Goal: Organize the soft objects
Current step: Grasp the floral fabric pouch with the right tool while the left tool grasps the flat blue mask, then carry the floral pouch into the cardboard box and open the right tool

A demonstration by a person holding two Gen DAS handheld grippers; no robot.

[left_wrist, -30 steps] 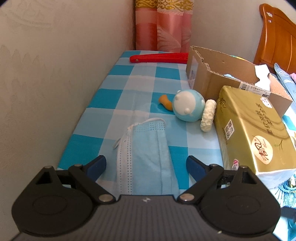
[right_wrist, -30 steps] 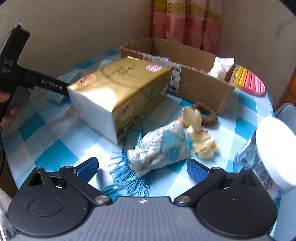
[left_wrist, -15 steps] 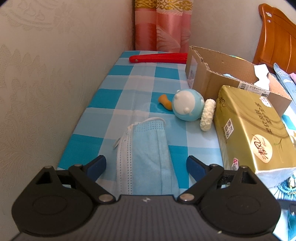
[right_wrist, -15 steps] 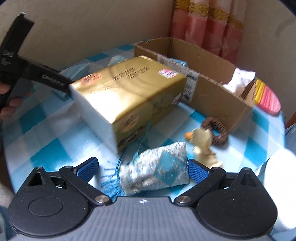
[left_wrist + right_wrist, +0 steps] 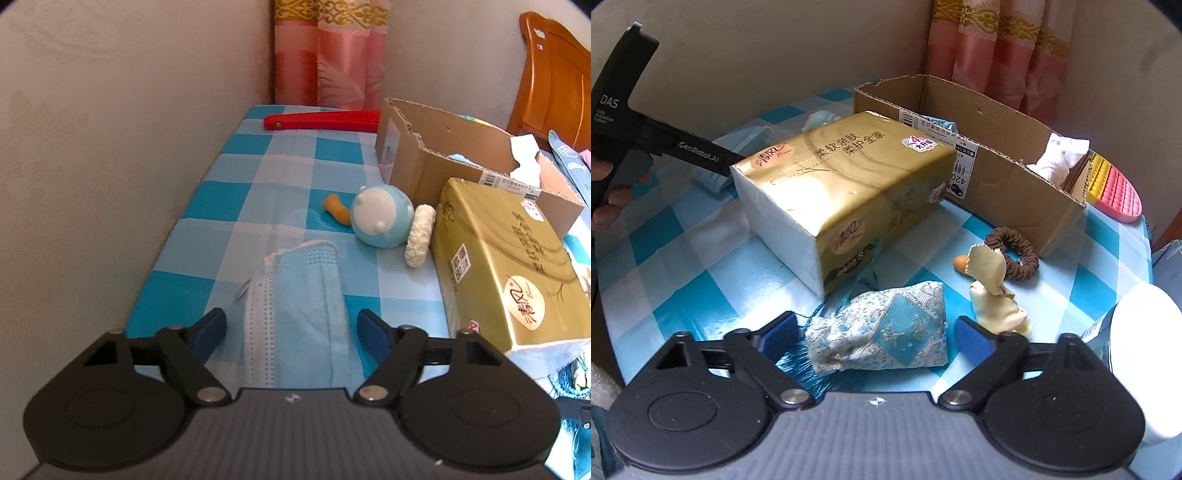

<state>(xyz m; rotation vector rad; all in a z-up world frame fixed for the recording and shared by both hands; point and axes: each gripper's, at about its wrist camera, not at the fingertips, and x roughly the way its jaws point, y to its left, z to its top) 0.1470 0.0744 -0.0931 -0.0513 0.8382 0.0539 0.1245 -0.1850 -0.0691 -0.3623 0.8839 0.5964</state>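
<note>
My left gripper (image 5: pixel 293 332) is open, its blue fingers on either side of a blue face mask (image 5: pixel 299 317) lying flat on the checked cloth. Beyond it lie a blue round plush toy (image 5: pixel 380 218) and a white fluffy ring (image 5: pixel 419 236). My right gripper (image 5: pixel 877 334) is open around a blue-and-silver brocade pouch (image 5: pixel 886 338) with teal tassels. A cream duck toy (image 5: pixel 991 288) and a brown scrunchie (image 5: pixel 1015 251) lie to its right. An open cardboard box (image 5: pixel 1001 177) holds white cloth; it also shows in the left wrist view (image 5: pixel 443 166).
A gold tissue pack (image 5: pixel 842 192) stands mid-table, seen too in the left wrist view (image 5: pixel 506 273). A red flat object (image 5: pixel 321 121) lies at the back, a wall runs along the left. A pink-yellow bubble pad (image 5: pixel 1115 188) and a white-lidded jar (image 5: pixel 1145 350) are at right.
My right gripper has moved forward and down over the pouch, which now lies between its fingers. My left gripper has closed in slightly on the mask.
</note>
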